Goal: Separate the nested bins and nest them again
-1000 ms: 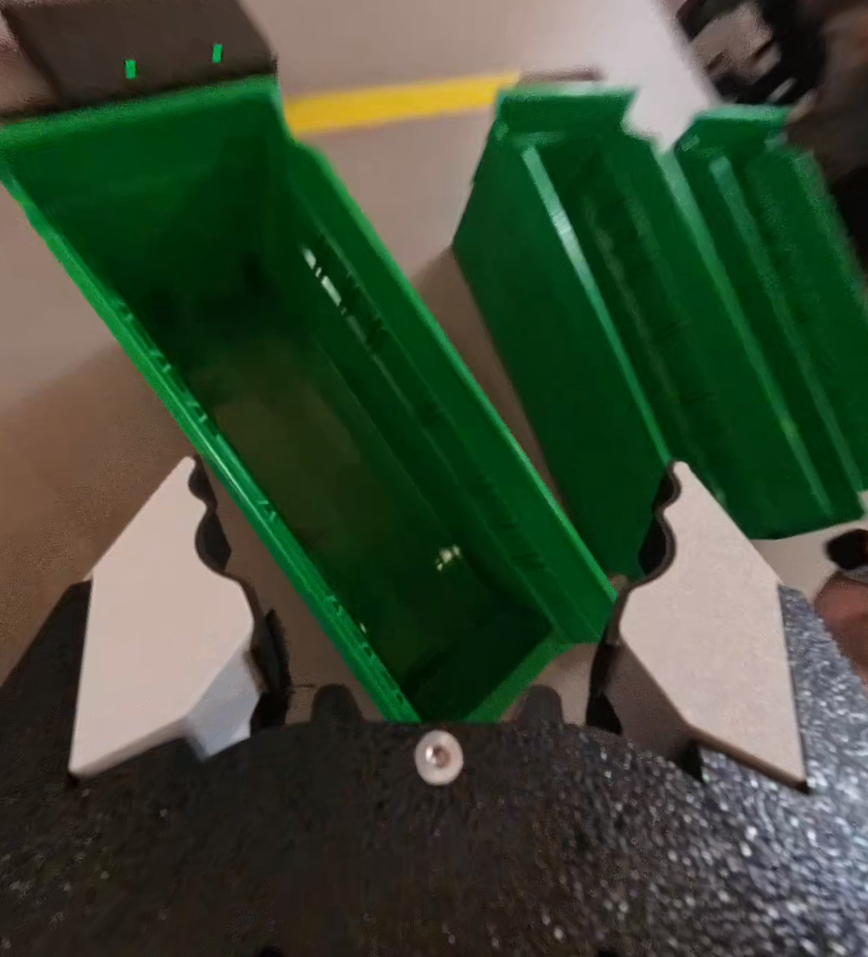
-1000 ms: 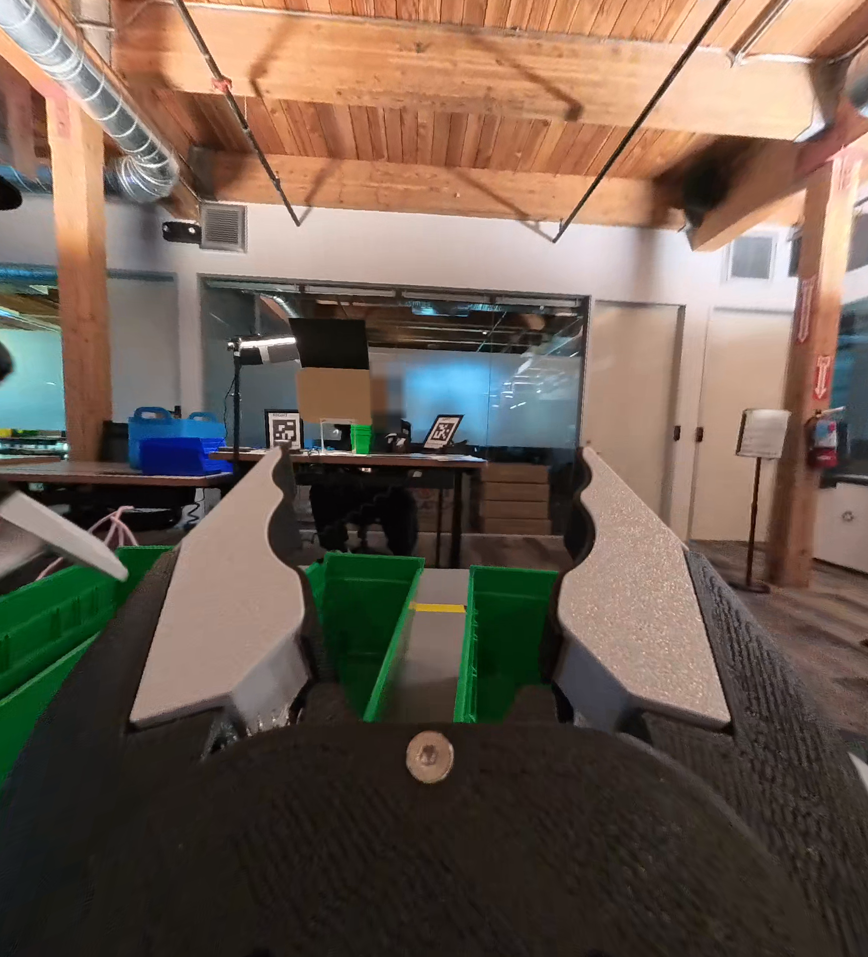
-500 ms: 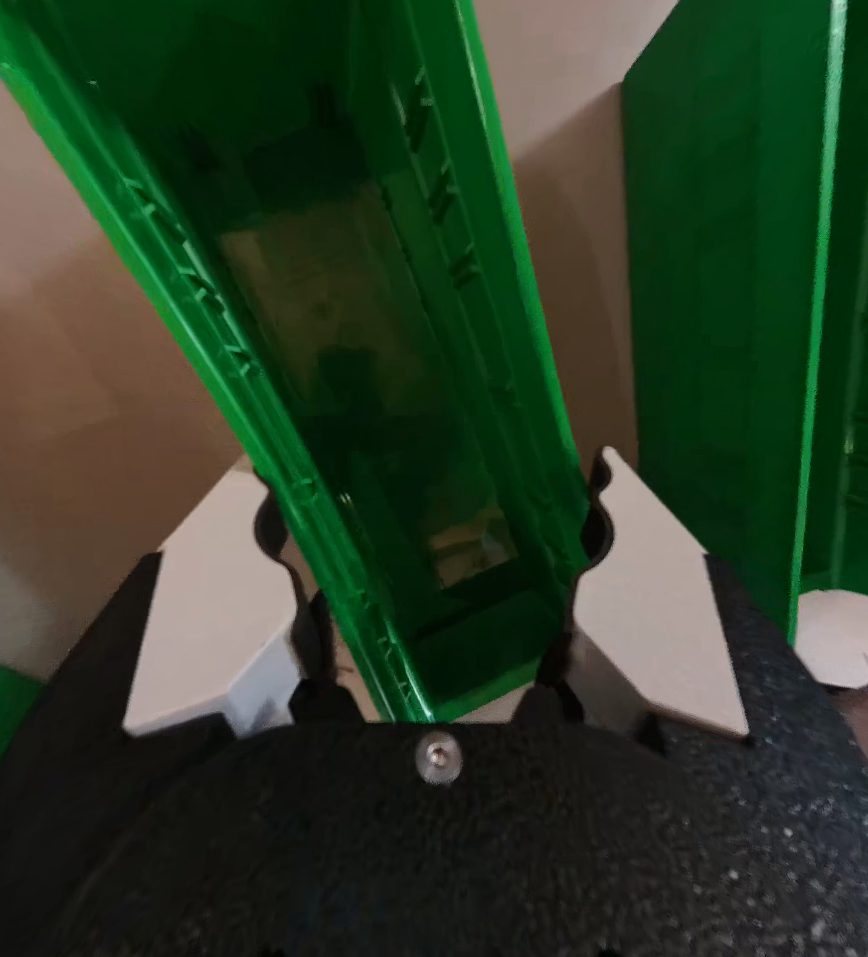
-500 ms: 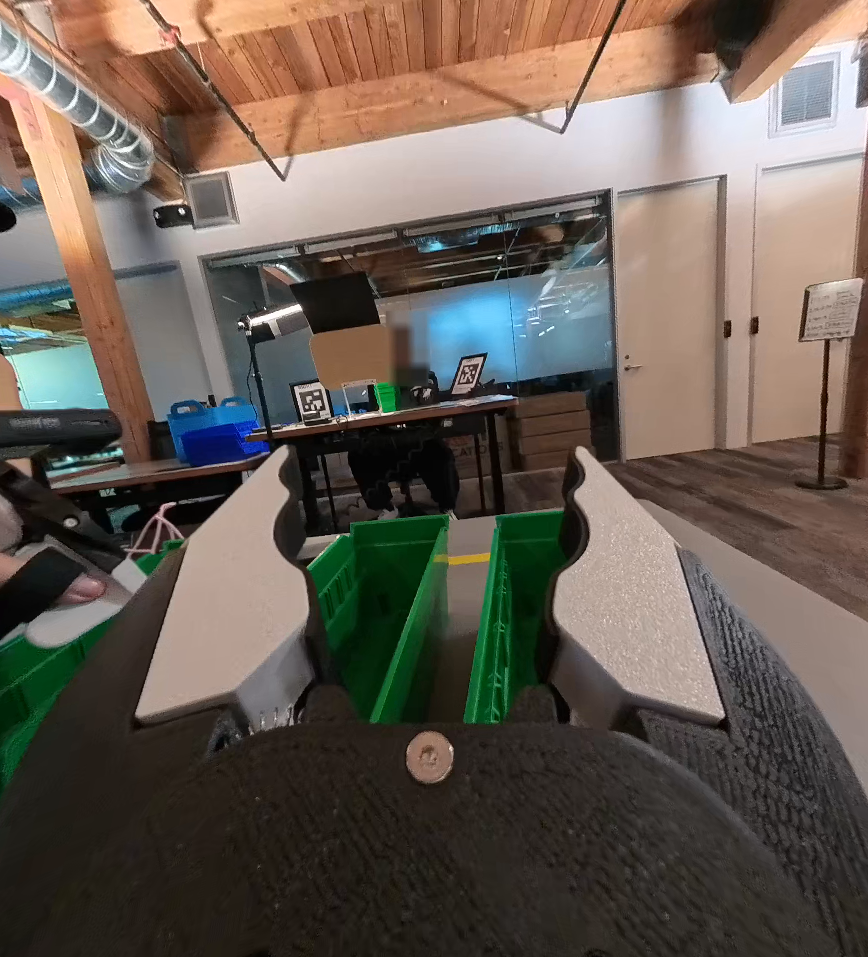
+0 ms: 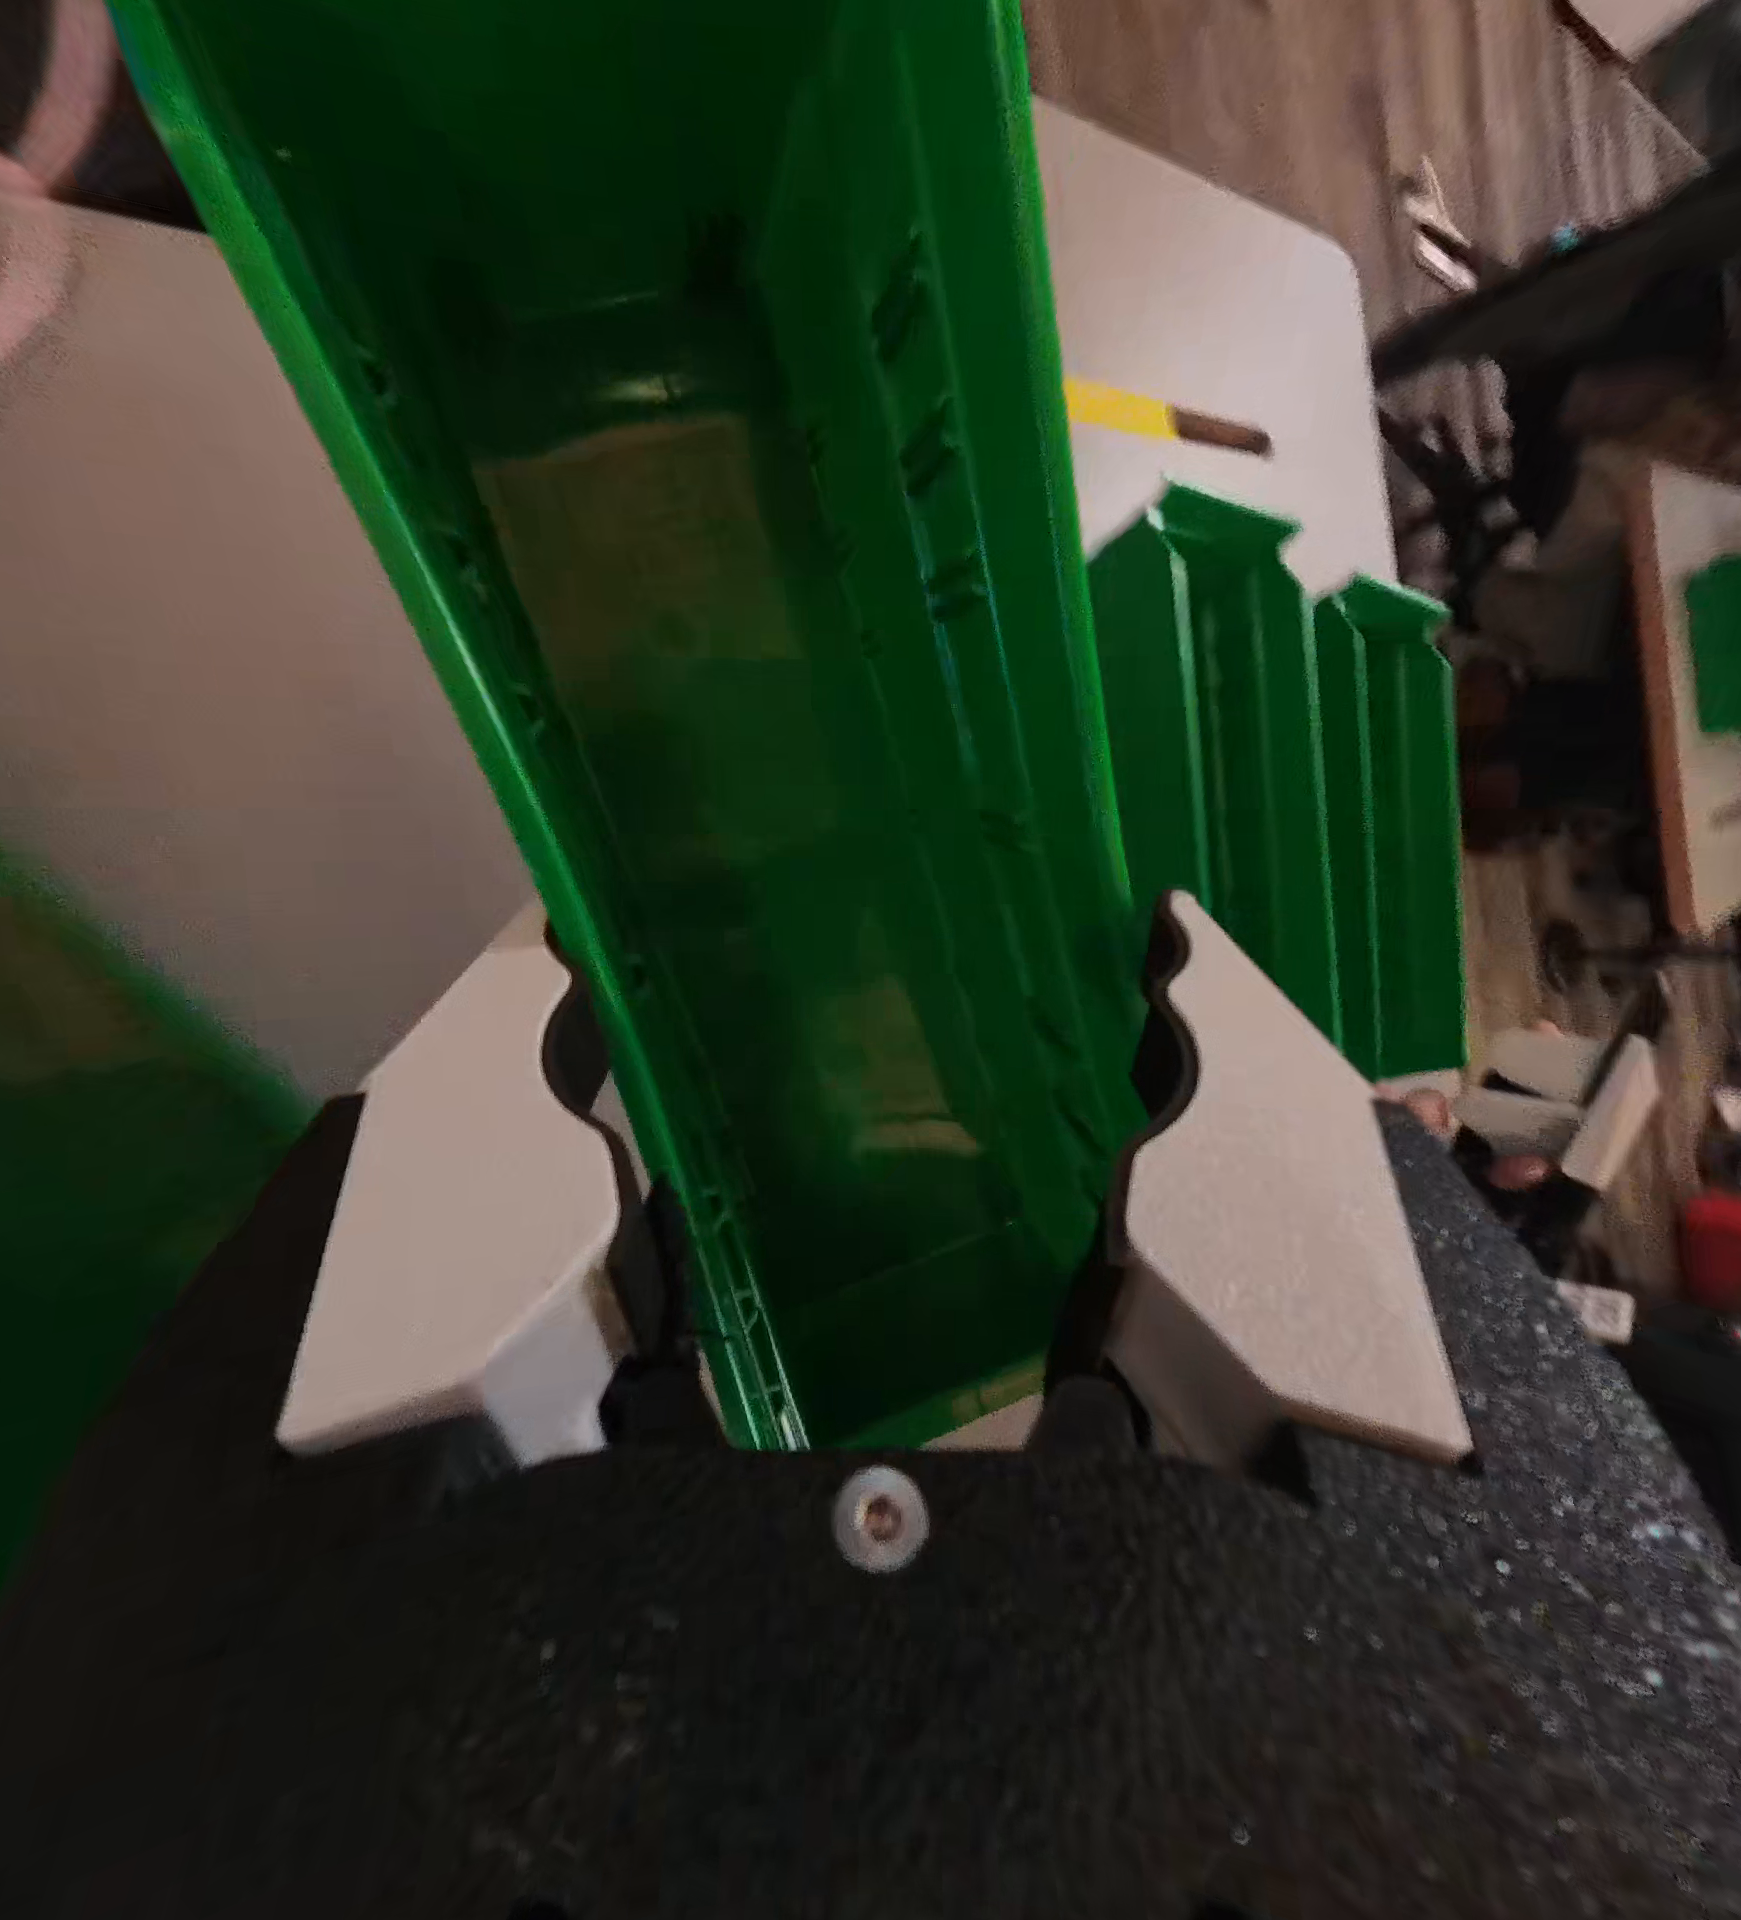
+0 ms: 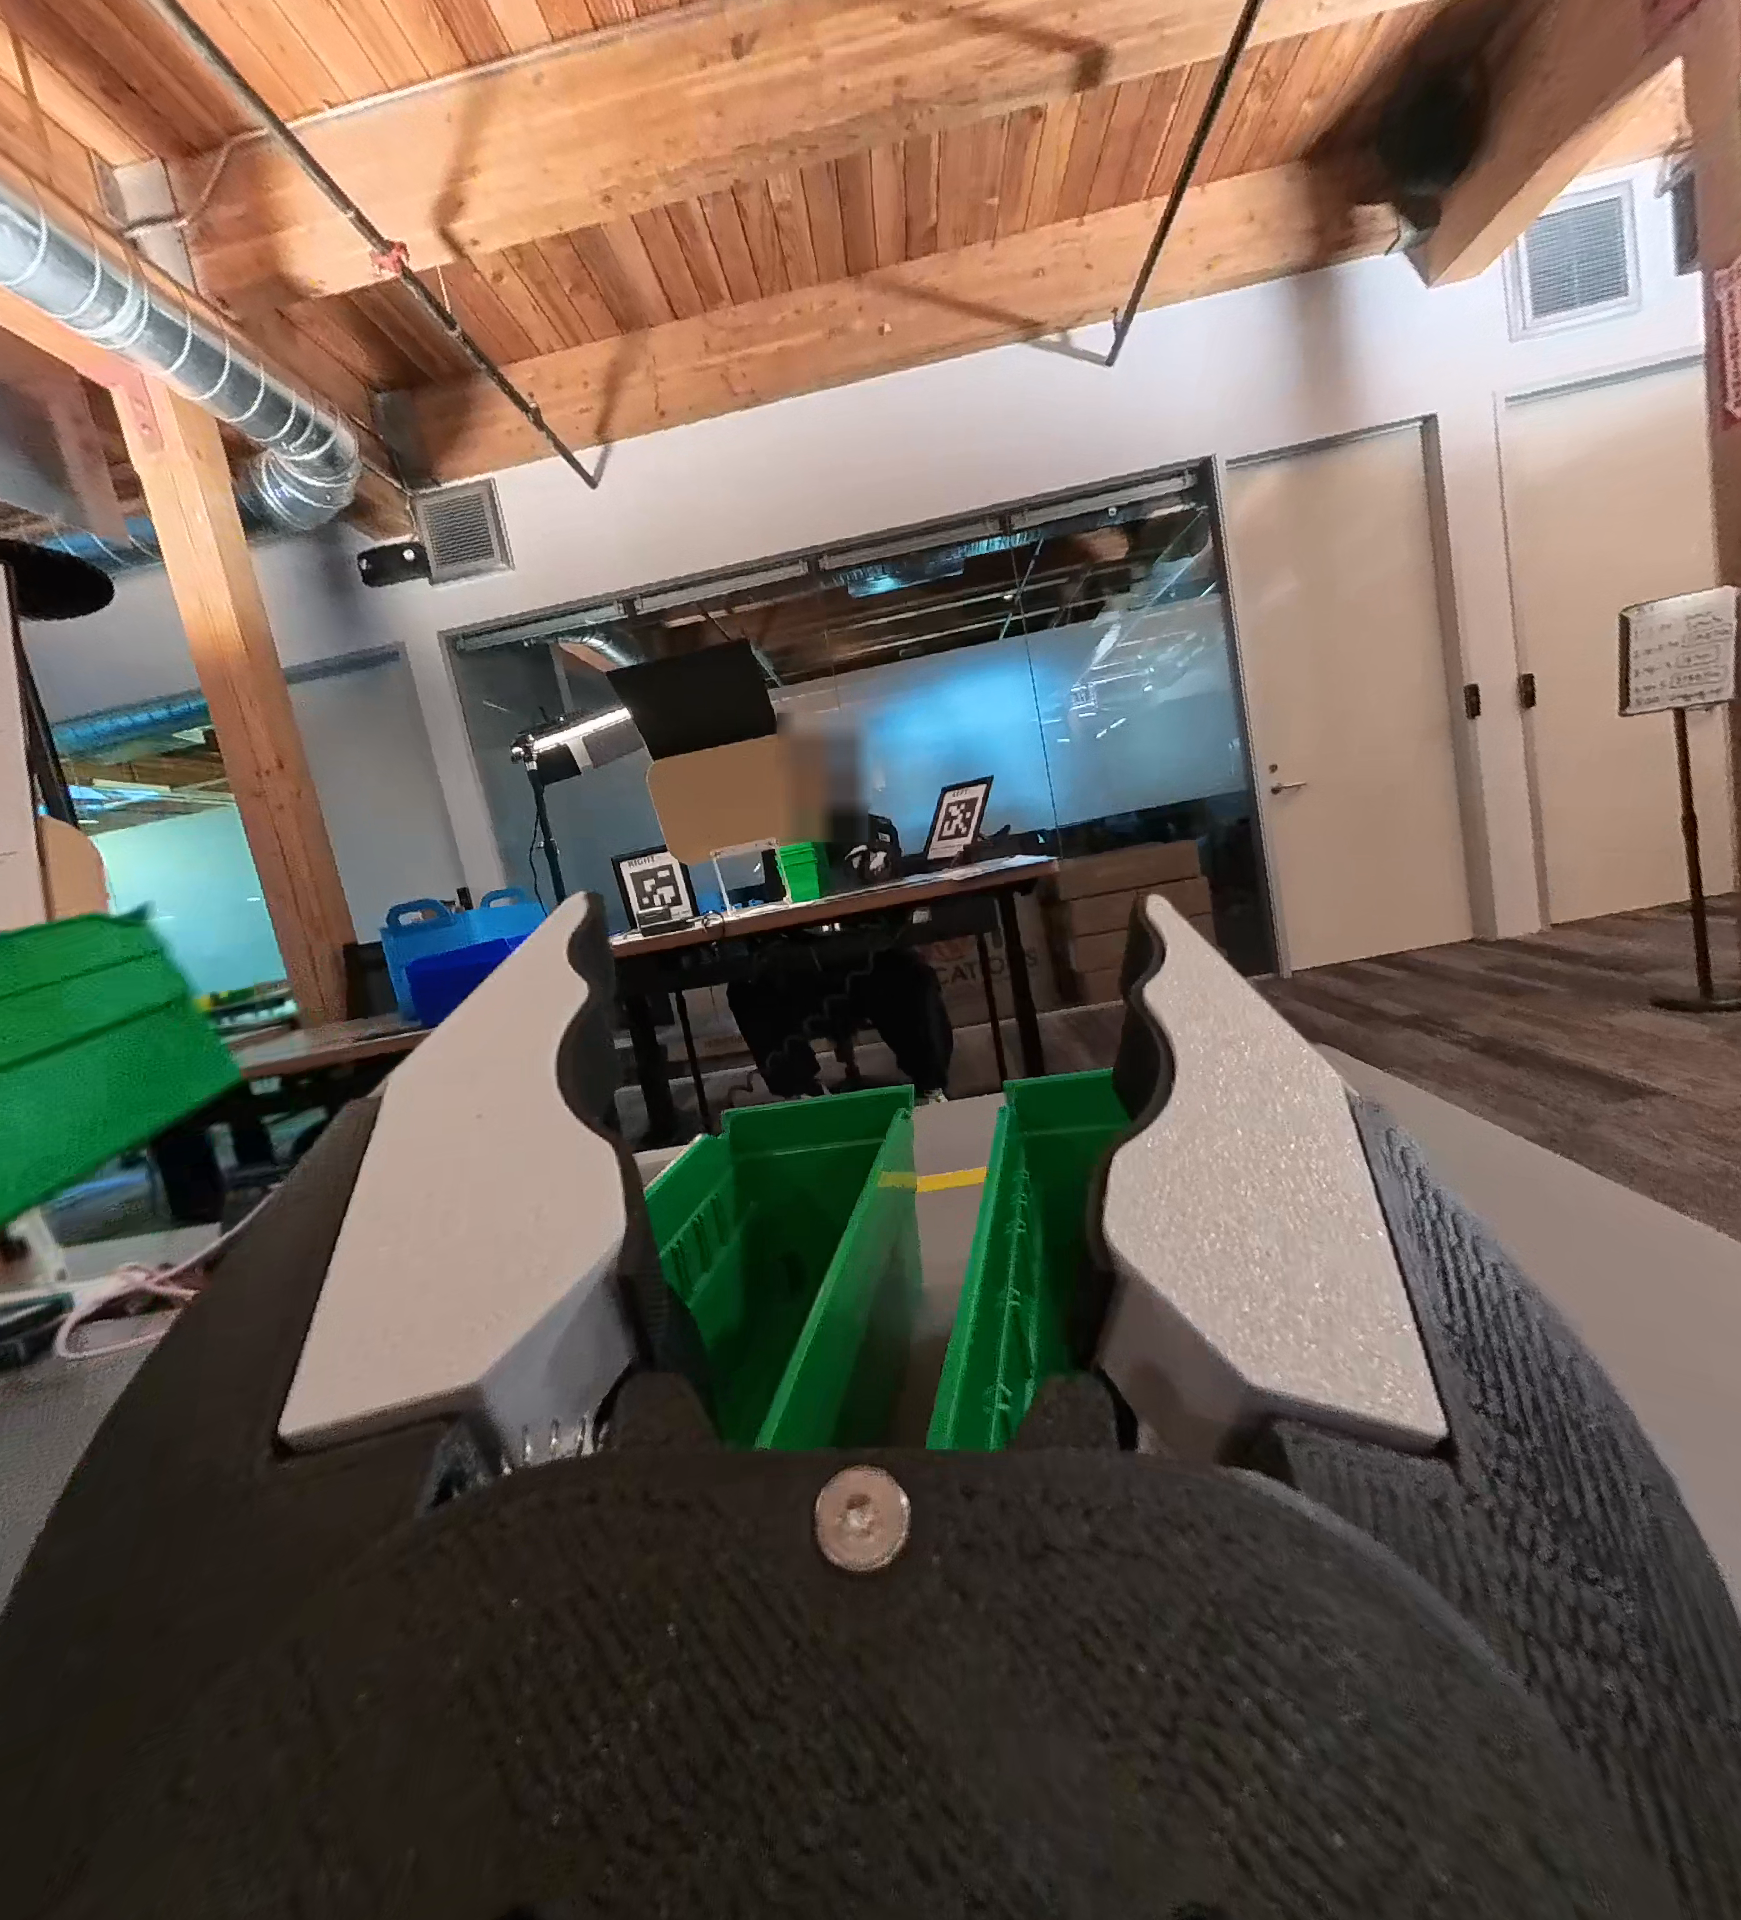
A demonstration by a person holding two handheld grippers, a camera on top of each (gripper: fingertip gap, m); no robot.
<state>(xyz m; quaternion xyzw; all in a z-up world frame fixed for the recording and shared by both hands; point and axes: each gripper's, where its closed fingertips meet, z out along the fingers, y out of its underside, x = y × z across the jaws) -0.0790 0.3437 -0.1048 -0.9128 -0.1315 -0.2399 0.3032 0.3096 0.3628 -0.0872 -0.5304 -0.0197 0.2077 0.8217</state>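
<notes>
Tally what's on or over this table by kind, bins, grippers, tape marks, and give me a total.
Green bins: 3 (held bin, left table bin, right table bin)
Grippers: 2 (left gripper, right gripper)
Yellow tape: 1
Total: 6
A green blur at the left view's edge is not counted.

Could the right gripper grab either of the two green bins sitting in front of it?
Probably yes: the right gripper is open and empty, and the two green bins lie directly ahead, nothing between.
</notes>
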